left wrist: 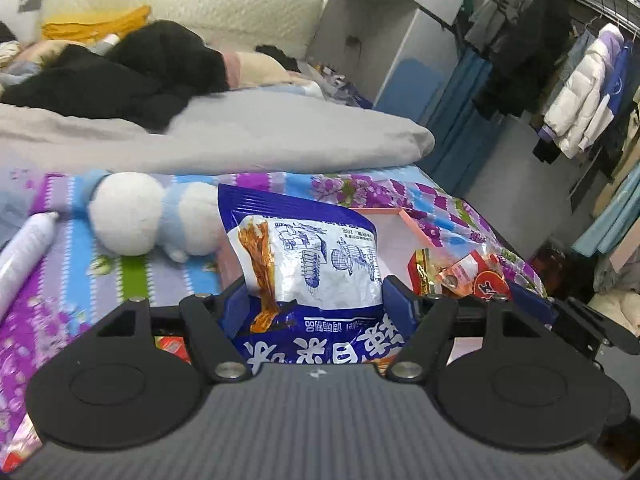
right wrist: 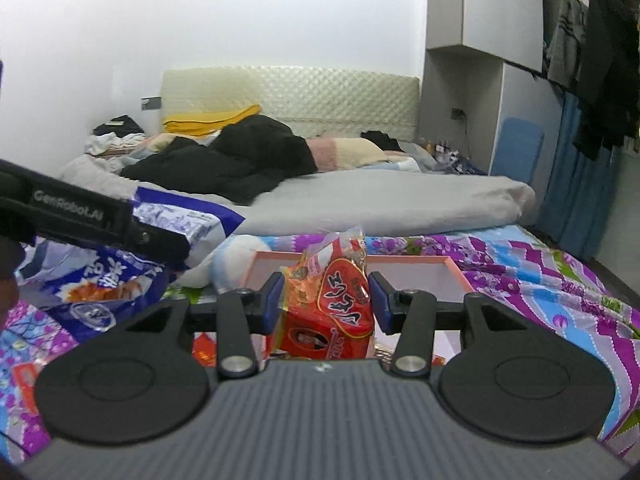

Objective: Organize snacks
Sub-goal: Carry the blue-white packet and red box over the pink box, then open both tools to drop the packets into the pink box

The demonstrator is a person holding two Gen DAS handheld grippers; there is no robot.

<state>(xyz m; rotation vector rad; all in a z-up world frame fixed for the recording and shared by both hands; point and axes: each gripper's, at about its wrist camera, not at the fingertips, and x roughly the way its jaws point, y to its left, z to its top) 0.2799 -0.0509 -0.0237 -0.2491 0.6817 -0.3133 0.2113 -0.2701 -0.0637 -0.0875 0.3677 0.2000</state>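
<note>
My left gripper [left wrist: 316, 304] is shut on a blue and white snack bag [left wrist: 308, 264], held upright above the bed in front of a pink tray [left wrist: 400, 216]. The same bag [right wrist: 120, 276] and the left gripper show at the left of the right wrist view. My right gripper [right wrist: 326, 300] is shut on a red and orange snack packet [right wrist: 332, 300], held just before the pink tray [right wrist: 452, 268]. That red packet [left wrist: 472, 276] also shows at the right of the left wrist view.
A white and blue plush toy [left wrist: 148, 216] lies left of the tray. A white tube [left wrist: 24, 252] lies at the far left. Small red packets [right wrist: 204, 350] lie on the flowered bedsheet [right wrist: 540, 280]. A grey duvet [left wrist: 240, 136] is behind. Clothes hang at right [left wrist: 580, 92].
</note>
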